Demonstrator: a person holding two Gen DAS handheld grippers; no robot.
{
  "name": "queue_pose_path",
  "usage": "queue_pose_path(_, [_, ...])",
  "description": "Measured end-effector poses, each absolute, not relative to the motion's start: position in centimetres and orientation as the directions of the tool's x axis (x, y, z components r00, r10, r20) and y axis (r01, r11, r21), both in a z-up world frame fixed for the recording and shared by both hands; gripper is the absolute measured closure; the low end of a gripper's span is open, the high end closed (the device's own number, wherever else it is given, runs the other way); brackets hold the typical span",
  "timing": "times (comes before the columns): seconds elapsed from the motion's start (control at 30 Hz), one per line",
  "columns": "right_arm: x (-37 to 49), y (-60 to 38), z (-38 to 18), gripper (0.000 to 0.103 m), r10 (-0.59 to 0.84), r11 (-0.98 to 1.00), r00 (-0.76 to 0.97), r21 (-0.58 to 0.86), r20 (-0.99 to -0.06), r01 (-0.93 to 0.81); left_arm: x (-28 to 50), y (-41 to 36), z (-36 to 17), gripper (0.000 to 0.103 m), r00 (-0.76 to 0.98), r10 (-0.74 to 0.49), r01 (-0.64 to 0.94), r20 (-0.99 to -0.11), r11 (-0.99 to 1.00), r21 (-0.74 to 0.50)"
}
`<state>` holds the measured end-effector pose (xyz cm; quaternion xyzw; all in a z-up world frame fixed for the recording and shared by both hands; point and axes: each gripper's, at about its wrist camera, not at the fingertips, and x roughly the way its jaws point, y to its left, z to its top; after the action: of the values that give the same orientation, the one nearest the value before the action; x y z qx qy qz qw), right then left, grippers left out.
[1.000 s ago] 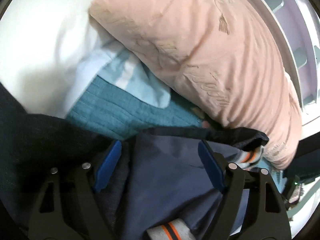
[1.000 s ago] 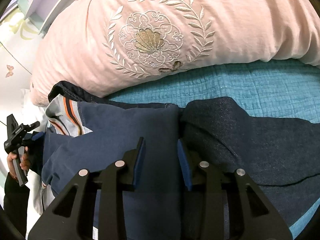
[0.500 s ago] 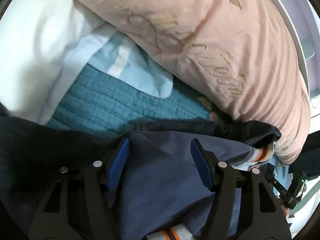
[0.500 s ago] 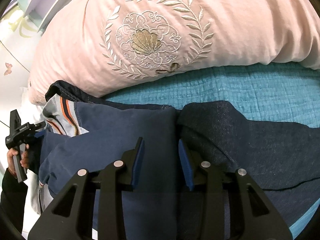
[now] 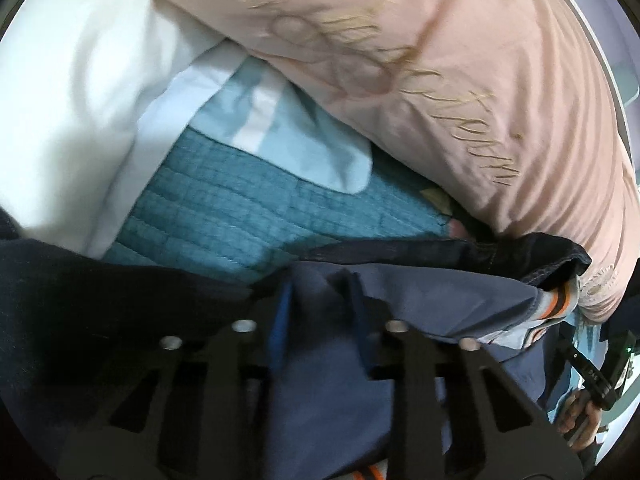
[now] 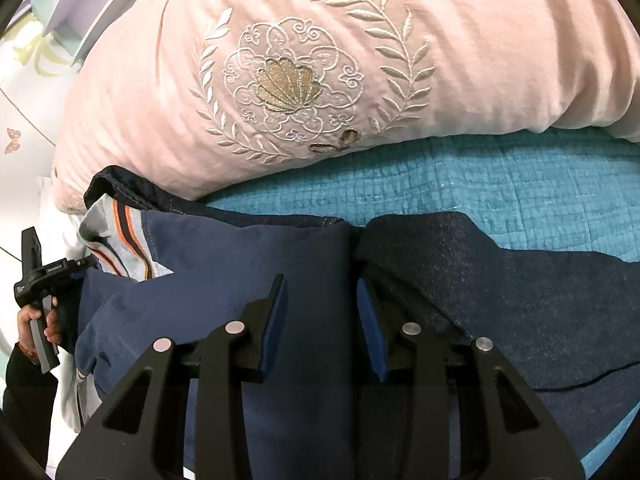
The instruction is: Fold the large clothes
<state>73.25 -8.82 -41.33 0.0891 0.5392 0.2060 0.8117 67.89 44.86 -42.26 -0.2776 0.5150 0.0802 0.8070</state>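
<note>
Teal quilted bedspread [image 6: 480, 208] covers the bed, with a plump pink embroidered pillow [image 6: 320, 60] at its far side and white bedding [image 5: 68, 92] off to the left. Across the quilt lies the task's thing, a navy-blue garment with grey, orange-striped trim [image 6: 224, 264], partly overlapping a darker denim-like piece [image 6: 520, 288] on its right.

At the left, the left hand-held gripper [image 5: 320, 312] has its blue pads drawn in close on a raised ridge of the navy cloth, so it appears to be pinching the garment; motion blur makes the contact hard to confirm. To the right, the right hand-held gripper [image 6: 322, 320] rests low over the seam between the two fabrics with its pads parted, grasping nothing.

I judge the main risk to be a thin pinch: the slack cloth could slip free when lifted, or the grip could drag the denim piece and spoil the fold.
</note>
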Motion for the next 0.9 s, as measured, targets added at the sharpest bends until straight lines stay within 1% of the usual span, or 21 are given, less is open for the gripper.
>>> queue_pose_path(0.03, [73.3,-8.9,-41.4,0.068,0.431,0.899,0.334,0.369,-0.838,-0.235,67.7,45.1,-42.2,0.084,0.466,-0.164,-0.414,-0.87,0.828,-0.377])
queue_pose_path(0.23, [73.8,-9.5,-41.3,0.068,0.424,0.905,0.352,0.375,-0.834,-0.202,66.5,44.1,-39.3,0.09,0.537,-0.133,-0.379,-0.833,0.844,-0.379])
queue_pose_path(0.3, [74.0,-9.7,-41.3,0.068,0.419,0.907,0.355,0.374,-0.835,-0.192,66.3,43.9,-38.8,0.092,0.549,-0.141,-0.372,-0.824,0.841,-0.392])
queue_pose_path(0.37, [74.3,-9.9,-41.2,0.068,0.399,0.917,0.371,0.359,-0.838,-0.175,66.1,43.6,-38.1,0.092,0.563,-0.152,-0.359,-0.812,0.841,-0.406])
queue_pose_path(0.57, [76.5,-10.5,-42.3,0.064,0.428,0.903,0.33,0.41,-0.841,-0.127,66.0,43.4,-37.8,0.093,0.566,-0.179,-0.348,-0.805,0.833,-0.43])
queue_pose_path(0.7, [77.1,-9.7,-43.0,0.064,0.43,0.903,0.297,0.403,-0.853,-0.152,65.5,43.1,-37.5,0.093,0.571,-0.179,-0.335,-0.801,0.84,-0.427])
queue_pose_path(0.73, [77.1,-9.4,-43.2,0.071,0.416,0.909,0.293,0.384,-0.861,-0.164,65.4,43.1,-37.4,0.093,0.57,-0.179,-0.334,-0.802,0.841,-0.425])
queue_pose_path(0.77, [77.0,-9.1,-43.3,0.082,0.386,0.921,0.298,0.344,-0.873,-0.183,65.5,43.1,-37.3,0.093,0.568,-0.181,-0.333,-0.803,0.842,-0.425])
queue_pose_path(0.8, [76.8,-8.9,-43.2,0.086,0.36,0.93,0.306,0.311,-0.882,-0.197,65.5,43.1,-37.4,0.093,0.568,-0.18,-0.334,-0.803,0.842,-0.424])
queue_pose_path(0.83, [76.5,-8.9,-43.2,0.094,0.363,0.928,0.313,0.31,-0.878,-0.206,65.5,43.1,-37.3,0.093,0.57,-0.181,-0.333,-0.802,0.841,-0.426])
queue_pose_path(0.9, [76.0,-9.7,-42.4,0.096,0.39,0.918,0.344,0.331,-0.854,-0.219,65.3,43.2,-37.0,0.093,0.571,-0.178,-0.333,-0.801,0.842,-0.425])
